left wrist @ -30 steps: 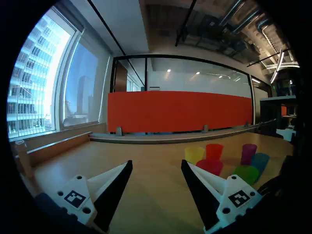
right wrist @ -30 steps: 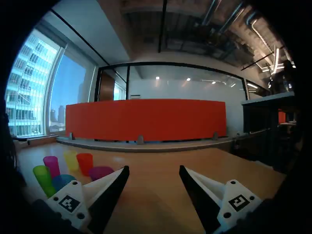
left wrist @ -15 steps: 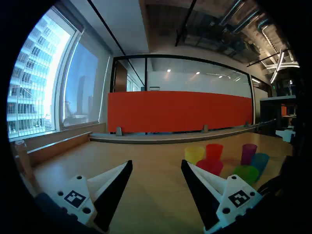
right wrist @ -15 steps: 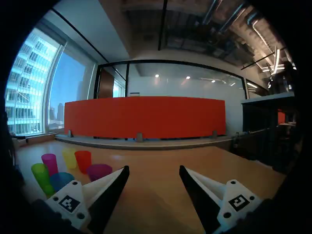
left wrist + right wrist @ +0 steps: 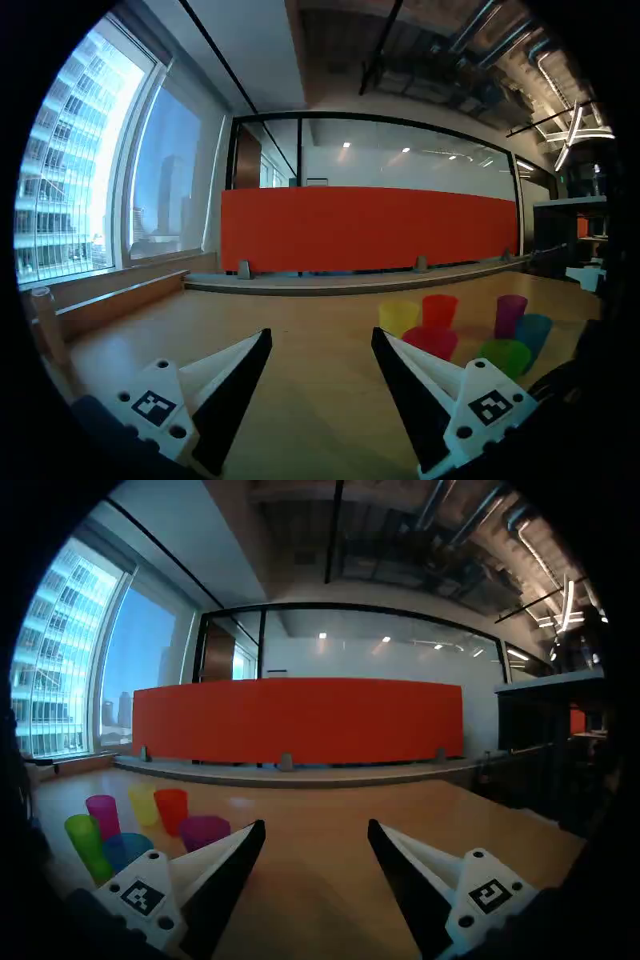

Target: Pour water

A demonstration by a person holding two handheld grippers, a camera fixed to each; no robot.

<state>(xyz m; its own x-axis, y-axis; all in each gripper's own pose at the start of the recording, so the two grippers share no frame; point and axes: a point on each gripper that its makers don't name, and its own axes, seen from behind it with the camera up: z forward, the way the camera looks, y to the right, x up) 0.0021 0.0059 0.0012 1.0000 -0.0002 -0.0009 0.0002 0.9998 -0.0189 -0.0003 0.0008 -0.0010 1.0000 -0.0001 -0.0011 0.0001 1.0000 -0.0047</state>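
Observation:
Several coloured plastic cups stand grouped on the wooden table. In the left gripper view they lie to the right: a yellow cup, an orange cup, a red cup, a purple cup, a blue cup and a green cup. My left gripper is open above the table, nothing between its fingers. In the right gripper view the same cups sit at the left: green, purple, yellow, orange, blue and a low magenta-looking cup. My right gripper is open and holds nothing.
The wooden table runs back to an orange divider panel along its far edge. Large windows are on the left, with a wooden ledge under them. Dark shelving stands at the right.
The right gripper view has tilted very slightly, so the cups sit a little lower and further right than one second ago. The left gripper has stayed still.

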